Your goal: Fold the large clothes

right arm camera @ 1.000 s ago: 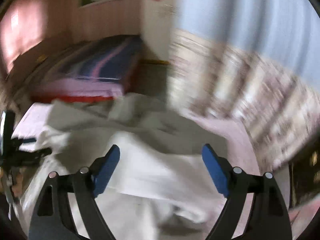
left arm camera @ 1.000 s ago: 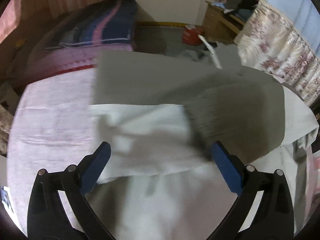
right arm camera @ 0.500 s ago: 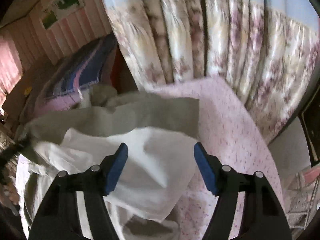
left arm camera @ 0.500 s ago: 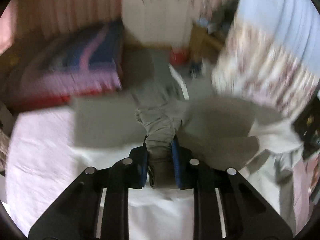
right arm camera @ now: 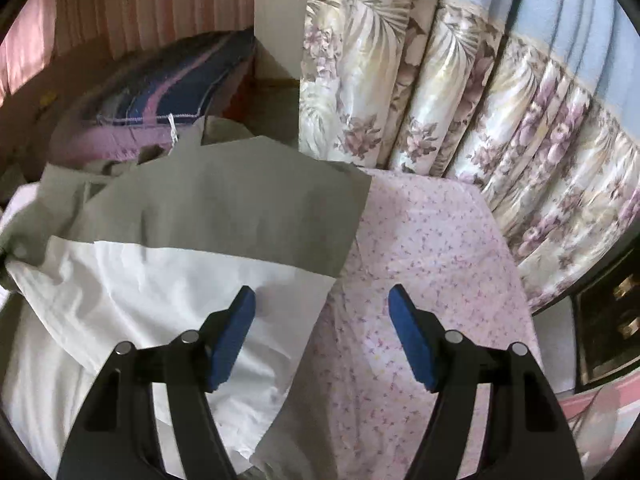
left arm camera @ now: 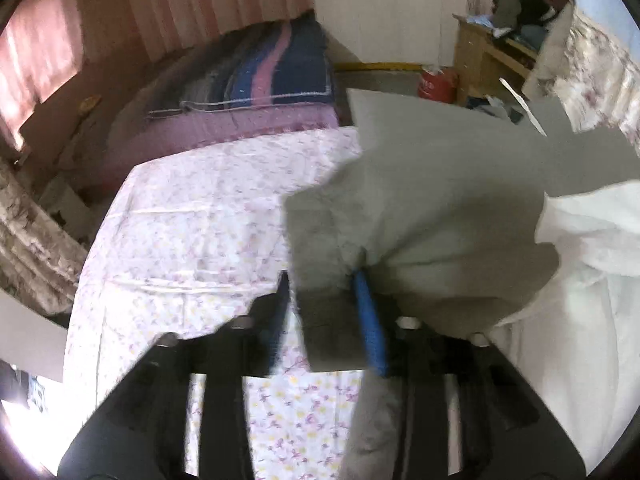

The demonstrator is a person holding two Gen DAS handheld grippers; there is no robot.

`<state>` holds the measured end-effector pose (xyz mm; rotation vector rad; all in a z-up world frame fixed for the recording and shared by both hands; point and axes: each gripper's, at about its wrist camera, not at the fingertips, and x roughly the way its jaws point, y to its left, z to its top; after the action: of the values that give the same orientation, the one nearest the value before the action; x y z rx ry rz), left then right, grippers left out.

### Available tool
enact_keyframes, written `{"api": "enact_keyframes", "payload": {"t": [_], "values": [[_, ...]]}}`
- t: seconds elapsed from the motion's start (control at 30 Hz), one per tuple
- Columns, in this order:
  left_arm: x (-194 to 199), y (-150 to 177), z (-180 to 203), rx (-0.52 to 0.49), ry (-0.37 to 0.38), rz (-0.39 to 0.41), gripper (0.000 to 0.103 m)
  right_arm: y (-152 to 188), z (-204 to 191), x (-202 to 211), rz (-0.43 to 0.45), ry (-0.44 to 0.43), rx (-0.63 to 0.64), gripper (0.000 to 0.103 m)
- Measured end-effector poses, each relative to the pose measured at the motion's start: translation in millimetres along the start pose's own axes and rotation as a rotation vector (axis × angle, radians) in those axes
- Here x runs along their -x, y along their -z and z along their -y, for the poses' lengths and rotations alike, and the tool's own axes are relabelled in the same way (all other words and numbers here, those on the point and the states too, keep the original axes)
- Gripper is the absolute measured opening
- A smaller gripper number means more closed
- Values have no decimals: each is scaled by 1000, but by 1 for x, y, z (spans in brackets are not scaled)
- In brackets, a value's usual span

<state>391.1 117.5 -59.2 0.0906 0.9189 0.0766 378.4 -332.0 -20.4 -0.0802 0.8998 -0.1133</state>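
Observation:
A large garment lies on the flowered bedsheet, with a grey outer side and a white inner side. My left gripper has a folded grey band of it between its blue pads; the jaws are opening and the left pad looks just clear of the cloth. In the right wrist view the same garment shows grey above white. My right gripper hangs open over the white cloth's right edge; its left pad is above the cloth, its right pad above bare sheet.
A flowered curtain hangs close along the bed's right side. A second bed with a blue and pink blanket stands beyond. A wooden desk piled with clothes and a red container are at the back right.
My left gripper went from wide open to clamped on bunched grey cloth, carried it sideways, and now its jaws are wider. My right gripper sank toward the bed and narrowed slightly.

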Motion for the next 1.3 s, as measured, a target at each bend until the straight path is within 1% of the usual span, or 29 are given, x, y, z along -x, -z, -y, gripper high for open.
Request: {"api": "enact_keyframes", "payload": {"t": [0.03, 0.07, 0.17, 0.23, 0.27, 0.3, 0.33, 0.37, 0.4, 0.43, 0.47, 0.53, 0.57, 0.63, 0.67, 0.73, 0.8, 0.83, 0.87, 0.9, 0.93, 1.0, 1.03, 1.07, 1.1, 1.17, 1.2, 1.27, 1.3], "values": [[6, -3, -3, 9, -21, 13, 74, -2, 0, 5, 16, 7, 10, 70], [18, -7, -9, 19, -29, 45, 88, -4, 1, 12, 35, 9, 15, 70], [50, -19, -21, 23, 1, 139, 96, -14, 6, 30, 94, -42, 14, 70], [57, -33, -19, 26, 30, 156, 96, -23, 6, 33, 109, -117, -12, 70], [54, -36, -14, 24, 59, 147, 95, -26, 2, 30, 98, -156, -14, 70], [47, -41, -7, 19, 89, 130, 94, -29, -6, 24, 76, -222, -5, 69], [36, -44, 3, 6, 113, 102, 88, -31, -15, 18, 67, -256, 10, 63], [28, -46, 11, -7, 125, 75, 76, -31, -25, 12, 57, -269, 37, 48], [11, -48, 22, -31, 137, 26, 70, -32, -35, 2, 37, -254, 76, 45], [-3, -49, 27, -45, 137, -7, 54, -31, -46, -12, 5, -218, 128, 43], [-25, -49, 40, -77, 98, -60, 35, -31, -51, -22, -15, -192, 157, 40], [-48, -44, 57, -124, 23, -95, 21, -30, -52, -42, -48, -131, 194, 37], [-55, -45, 59, -127, 4, -101, 20, -31, -49, -50, -62, -101, 200, 33], [-68, -44, 60, -115, -1, -122, 20, -33, -42, -63, -81, -64, 210, 32], [-75, -45, 65, -131, -19, -128, 20, -34, -39, -70, -86, -41, 219, 32], [-81, -48, 77, -190, -77, -120, 20, -35, -37, -84, -88, 1, 234, 35], [-84, -49, 96, -288, -173, -119, 20, -40, -32, -91, -100, 13, 195, 35], [-84, -51, 99, -301, -190, -134, 20, -41, -29, -89, -94, 42, 187, 35], [-83, -53, 97, -297, -190, -148, 21, -42, -25, -85, -85, 60, 184, 35], [-78, -57, 89, -278, -178, -158, 22, -42, -22, -78, -74, 61, 176, 35], [-68, -59, 78, -227, -140, -153, 22, -39, -15, -61, -46, 14, 148, 35], [-43, -56, 64, -167, -58, -111, 43, -29, -9, -28, 8, -69, 117, 36], [-24, -50, 58, -144, -8, -56, 61, -21, -9, -9, 40, -109, 123, 37], [-11, -45, 56, -137, 12, -19, 74, -11, -11, 7, 60, -147, 141, 37], [-1, -39, 55, -139, 38, 12, 78, -4, -14, 14, 63, -172, 156, 37], [9, -23, 62, -180, 91, 33, 78, 16, -27, 23, 45, -224, 212, 37], [7, -17, 64, -196, 88, 31, 76, 28, -35, 23, 35, -216, 262, 37], [-14, -7, 69, -246, 69, -29, 56, 45, -45, 16, 20, -149, 354, 36], [-23, -2, 69, -250, 71, -56, 56, 52, -48, 8, 0, -108, 396, 35]]}}
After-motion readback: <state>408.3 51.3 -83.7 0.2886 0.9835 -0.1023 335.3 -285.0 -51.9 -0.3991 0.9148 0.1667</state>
